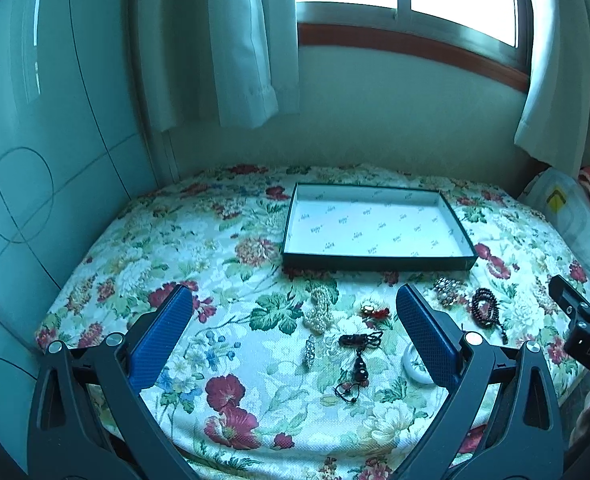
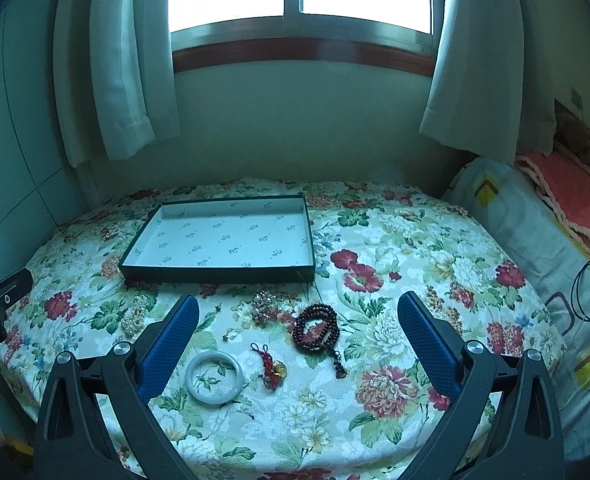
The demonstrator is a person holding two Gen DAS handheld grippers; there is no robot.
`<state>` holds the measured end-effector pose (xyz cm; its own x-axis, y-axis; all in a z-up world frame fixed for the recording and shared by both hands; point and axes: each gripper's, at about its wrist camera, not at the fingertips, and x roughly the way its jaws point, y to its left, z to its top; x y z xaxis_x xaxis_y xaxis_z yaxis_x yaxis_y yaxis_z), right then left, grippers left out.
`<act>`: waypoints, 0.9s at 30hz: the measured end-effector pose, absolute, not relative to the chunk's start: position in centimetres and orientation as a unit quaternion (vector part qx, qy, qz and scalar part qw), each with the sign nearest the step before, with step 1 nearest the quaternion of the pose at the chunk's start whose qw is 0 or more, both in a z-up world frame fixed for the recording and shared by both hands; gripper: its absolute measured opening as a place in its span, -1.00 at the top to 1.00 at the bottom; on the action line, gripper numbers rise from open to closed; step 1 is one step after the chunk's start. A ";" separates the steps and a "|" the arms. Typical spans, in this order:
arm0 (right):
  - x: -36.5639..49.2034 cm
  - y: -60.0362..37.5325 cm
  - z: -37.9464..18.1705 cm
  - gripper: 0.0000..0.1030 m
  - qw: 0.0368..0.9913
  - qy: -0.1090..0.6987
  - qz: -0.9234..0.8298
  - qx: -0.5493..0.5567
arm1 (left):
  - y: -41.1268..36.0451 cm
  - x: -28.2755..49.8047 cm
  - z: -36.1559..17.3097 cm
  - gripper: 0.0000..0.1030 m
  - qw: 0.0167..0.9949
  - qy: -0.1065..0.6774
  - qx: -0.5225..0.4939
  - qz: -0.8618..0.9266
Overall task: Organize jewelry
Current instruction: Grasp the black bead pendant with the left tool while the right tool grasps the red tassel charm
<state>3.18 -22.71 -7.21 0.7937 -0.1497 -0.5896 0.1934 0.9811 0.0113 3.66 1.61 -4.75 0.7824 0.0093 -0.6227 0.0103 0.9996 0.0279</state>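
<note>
Several pieces lie loose on the floral bedspread (image 2: 415, 248), near the shallow box (image 2: 231, 276) meant for them: white bangle (image 2: 214, 376), red charm (image 2: 270, 368), dark bead string (image 2: 315, 330), pearl cluster (image 1: 318, 308), black cord pendant (image 1: 359, 354). I hold my left gripper (image 1: 295, 320) and right gripper (image 2: 298, 322) spread wide, grasping nothing, low over the pieces, I judge to choose a first pick.

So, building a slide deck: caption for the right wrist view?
Open right gripper above bangle, beads and charm on floral cloth, empty tray behind.
</note>
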 end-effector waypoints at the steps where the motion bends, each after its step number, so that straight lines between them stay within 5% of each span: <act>1: 3.5 -23.1 -7.8 -0.93 0.944 0.315 -0.092 0.039 | 1.7 4.4 -5.5 -0.96 0.940 0.341 0.011 -0.001; 12: 6.5 -26.3 -15.1 -0.88 0.909 0.400 -0.086 0.084 | 3.0 9.4 -13.2 -0.86 0.898 0.440 -0.006 -0.006; 15: 7.1 -25.9 -16.4 -0.10 0.900 0.423 -0.076 0.080 | 3.2 10.2 -14.6 -0.62 0.890 0.457 -0.006 -0.009; 27: 9.4 -23.0 -19.6 0.19 0.880 0.470 -0.019 0.065 | 3.0 11.6 -16.5 -0.37 0.878 0.478 0.000 -0.025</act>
<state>9.42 -22.99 -19.59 0.5582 0.0280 -0.8292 0.0937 0.9909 0.0966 11.61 3.03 -16.51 0.5425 -0.0433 -0.8389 0.0437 0.9988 -0.0233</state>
